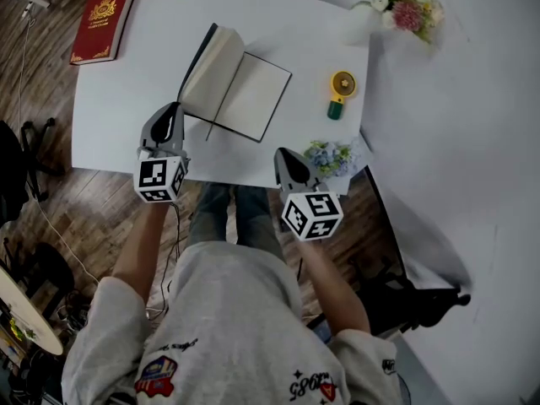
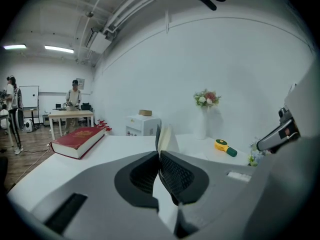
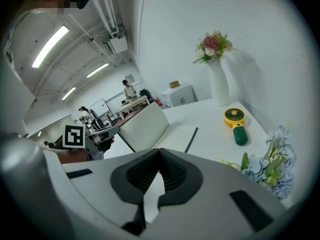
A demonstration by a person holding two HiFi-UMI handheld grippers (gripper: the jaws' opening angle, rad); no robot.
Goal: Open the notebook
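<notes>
The notebook [image 1: 253, 91] is judged light with floppy pages — best taken at the raised cover's free edge. The left gripper [image 1: 175, 108] and right gripper [image 1: 283, 153] are seen closed, empty.

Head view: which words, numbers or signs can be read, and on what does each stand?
Red book: gold print, too small to read.
Sweatshirt: printed patches, too blurred to read.
Notebook: blank pages.
Left hand-held gripper and right hand-held gripper: square markers only, no letters.
</notes>
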